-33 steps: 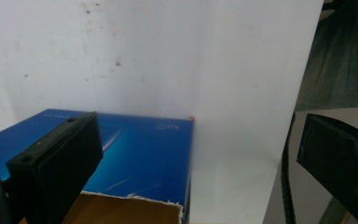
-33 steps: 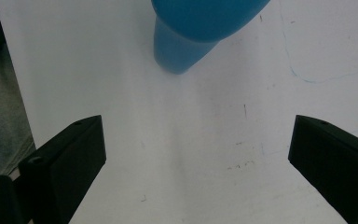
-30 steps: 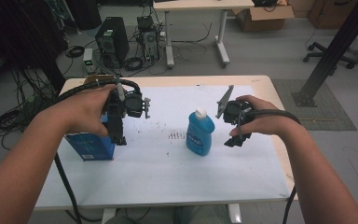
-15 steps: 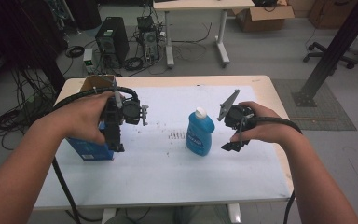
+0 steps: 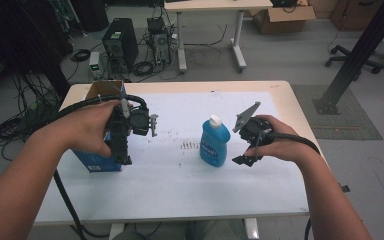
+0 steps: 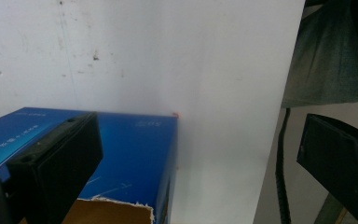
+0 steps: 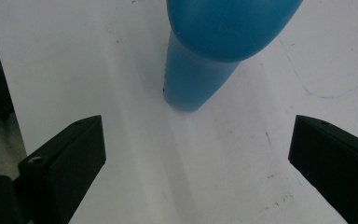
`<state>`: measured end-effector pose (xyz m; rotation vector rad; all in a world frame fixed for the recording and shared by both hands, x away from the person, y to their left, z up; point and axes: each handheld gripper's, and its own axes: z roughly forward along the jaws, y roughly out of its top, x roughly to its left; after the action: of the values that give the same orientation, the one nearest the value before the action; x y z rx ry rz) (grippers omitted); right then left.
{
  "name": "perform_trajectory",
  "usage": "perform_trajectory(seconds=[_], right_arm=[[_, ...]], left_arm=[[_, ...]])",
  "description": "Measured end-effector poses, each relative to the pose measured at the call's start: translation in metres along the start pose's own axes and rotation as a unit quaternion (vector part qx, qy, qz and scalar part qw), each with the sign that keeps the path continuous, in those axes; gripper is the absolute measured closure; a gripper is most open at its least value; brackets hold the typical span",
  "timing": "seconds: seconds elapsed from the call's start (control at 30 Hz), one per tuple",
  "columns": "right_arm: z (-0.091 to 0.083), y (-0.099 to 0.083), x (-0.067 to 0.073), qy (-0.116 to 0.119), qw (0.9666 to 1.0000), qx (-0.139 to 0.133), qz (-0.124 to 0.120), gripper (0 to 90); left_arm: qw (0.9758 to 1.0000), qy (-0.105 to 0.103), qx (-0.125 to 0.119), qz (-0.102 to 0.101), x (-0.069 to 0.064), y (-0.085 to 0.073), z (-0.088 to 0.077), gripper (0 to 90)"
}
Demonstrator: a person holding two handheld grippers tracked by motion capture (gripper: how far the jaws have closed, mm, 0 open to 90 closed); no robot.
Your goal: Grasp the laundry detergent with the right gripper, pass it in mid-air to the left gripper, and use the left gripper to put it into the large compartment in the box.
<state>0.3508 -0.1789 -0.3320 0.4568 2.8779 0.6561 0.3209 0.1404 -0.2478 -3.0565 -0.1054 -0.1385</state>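
A blue bottle (image 5: 214, 144) with a white cap stands upright mid-table. In the right gripper view the bottle (image 7: 214, 51) is just ahead of my right gripper (image 7: 196, 172), whose jaws are spread wide with nothing between them. From above, my right gripper (image 5: 244, 159) is held just right of the bottle and apart from it. A blue cardboard box (image 5: 97, 162) with a torn open top stands at the table's left. My left gripper (image 5: 124, 154) points down at the box's right side. Its own view shows my left gripper (image 6: 198, 172) open, straddling the corner of the box (image 6: 130, 154).
The white table top (image 5: 180, 185) has scuff marks between box and bottle. Its near edge (image 6: 265, 177) lies close to the left gripper, with a cable hanging beyond. Behind the table are computer towers (image 5: 121, 42), cables, a second desk and an office chair base (image 5: 352, 55).
My left gripper has come down and toward the near side along the box's right face. The right gripper has shifted slightly nearer. The bottle and box stayed put.
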Motion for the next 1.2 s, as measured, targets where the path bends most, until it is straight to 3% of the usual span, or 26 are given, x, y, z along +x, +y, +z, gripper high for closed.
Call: perform_trajectory(seconds=[0.47, 0.6, 1.2], right_arm=[[0.021, -0.010, 0.005, -0.006, 0.9979, -0.055, 0.034, 3.6], [0.028, -0.013, 0.005, -0.007, 0.9958, -0.076, 0.051, 3.5], [0.043, -0.020, 0.005, -0.018, 0.9881, -0.128, 0.084, 3.3]], left_arm=[[1.0000, 0.001, 0.001, 0.003, -0.001, 0.001, 0.000, 0.4], [1.0000, 0.000, 0.002, 0.004, 0.000, 0.002, 0.000, 0.4], [1.0000, -0.001, 0.001, 0.005, 0.000, 0.002, 0.002, 0.5]])
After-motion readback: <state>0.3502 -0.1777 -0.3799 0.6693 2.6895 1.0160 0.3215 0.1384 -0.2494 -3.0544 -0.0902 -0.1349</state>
